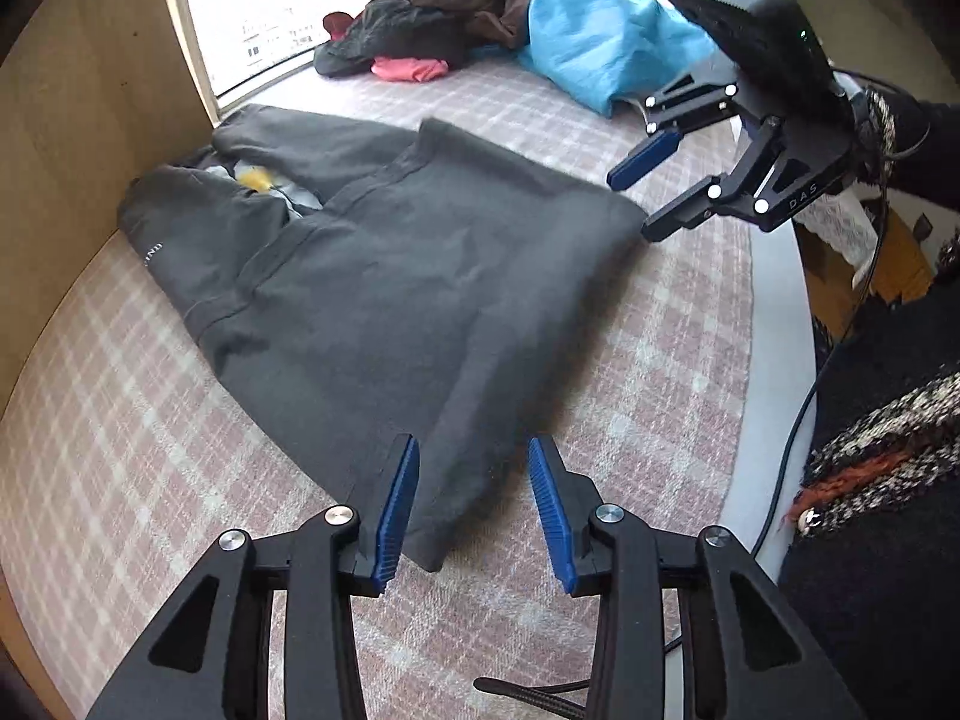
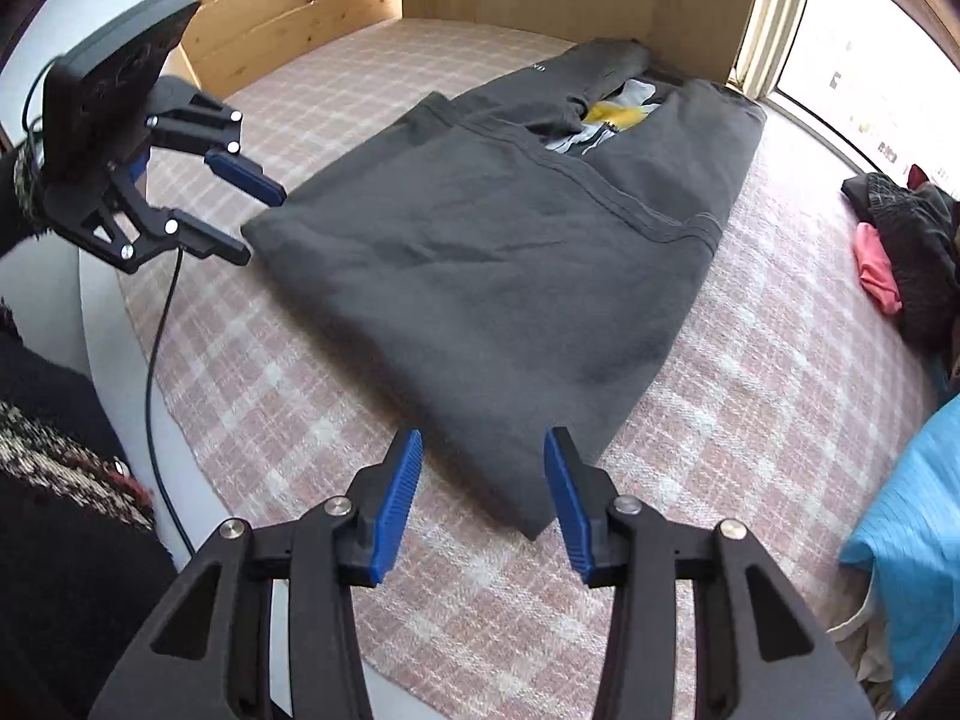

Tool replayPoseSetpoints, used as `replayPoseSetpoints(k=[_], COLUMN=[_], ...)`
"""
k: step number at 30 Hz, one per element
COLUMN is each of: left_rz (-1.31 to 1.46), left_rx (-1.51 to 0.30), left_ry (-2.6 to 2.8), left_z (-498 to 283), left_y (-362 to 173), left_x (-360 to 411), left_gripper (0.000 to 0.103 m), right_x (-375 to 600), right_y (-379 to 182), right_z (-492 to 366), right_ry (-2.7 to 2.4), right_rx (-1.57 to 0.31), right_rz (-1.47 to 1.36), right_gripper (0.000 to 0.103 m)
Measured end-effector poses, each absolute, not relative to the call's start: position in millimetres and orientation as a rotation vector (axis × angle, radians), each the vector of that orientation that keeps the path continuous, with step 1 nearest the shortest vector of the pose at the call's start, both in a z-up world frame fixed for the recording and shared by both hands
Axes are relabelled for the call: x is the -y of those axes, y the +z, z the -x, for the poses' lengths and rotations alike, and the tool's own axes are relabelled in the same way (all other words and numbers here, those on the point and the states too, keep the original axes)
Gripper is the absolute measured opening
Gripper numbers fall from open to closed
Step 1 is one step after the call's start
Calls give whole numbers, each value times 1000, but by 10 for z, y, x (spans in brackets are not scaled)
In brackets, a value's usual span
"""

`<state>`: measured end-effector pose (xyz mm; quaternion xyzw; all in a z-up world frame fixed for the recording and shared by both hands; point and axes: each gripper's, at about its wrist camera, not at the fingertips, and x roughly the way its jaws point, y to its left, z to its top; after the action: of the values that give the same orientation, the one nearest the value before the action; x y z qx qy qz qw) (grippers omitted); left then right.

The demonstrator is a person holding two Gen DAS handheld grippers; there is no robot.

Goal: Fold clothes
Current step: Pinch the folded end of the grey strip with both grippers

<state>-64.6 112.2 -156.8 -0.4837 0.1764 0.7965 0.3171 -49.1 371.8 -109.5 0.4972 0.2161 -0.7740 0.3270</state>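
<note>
Honestly the dark grey garment [image 1: 384, 276] looks thick and floppy; I'd pinch its near corners, lower middle of each frame. Left gripper [image 1: 473, 501] and right gripper [image 2: 482, 495] both spread, empty.

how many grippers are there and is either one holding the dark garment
2. The left gripper hangs open at one near corner of the dark garment; the right gripper hangs open at the other. Neither holds it.

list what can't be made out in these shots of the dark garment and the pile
- Lettering on the dark grey garment: too small in both views.
- Yellow-printed lining: mostly covered by the garment's folds.
- Clothes pile: tangled, cut off in the right wrist view.
</note>
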Motion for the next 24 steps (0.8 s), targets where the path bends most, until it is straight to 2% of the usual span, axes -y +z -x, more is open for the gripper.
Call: replayPoseSetpoints(k=[6, 12, 14, 16, 19, 24], left_rz=[1315, 1271, 1255, 1263, 1277, 1234], left_rx=[-501, -572, -569, -524, -443, -409], left_ry=[2052, 2051, 2059, 2075, 2077, 2129], left_z=[696, 651, 647, 696, 770, 874], left_y=[-1724, -1790, -1786, -1760, -1685, -1390], left_x=[-1194, -1227, -1197, -1132, -1073, -1010], left_gripper=[38, 39, 34, 16, 10, 9], right_x=[-3643, -3686, -3689, -3715, -3772, -3761], right_y=[-1319, -1331, -1327, -1293, -1179, -749], right_z=[404, 432, 448, 511, 643, 794], right_ry=[-1985, -1954, -1950, -1955, -1939, -1970], right_rx=[-742, -758, -771, -774, -697, -712], right_rz=[-1289, -1277, -1284, -1310, -1355, -1284], right_gripper=[42, 43, 41, 21, 12, 8])
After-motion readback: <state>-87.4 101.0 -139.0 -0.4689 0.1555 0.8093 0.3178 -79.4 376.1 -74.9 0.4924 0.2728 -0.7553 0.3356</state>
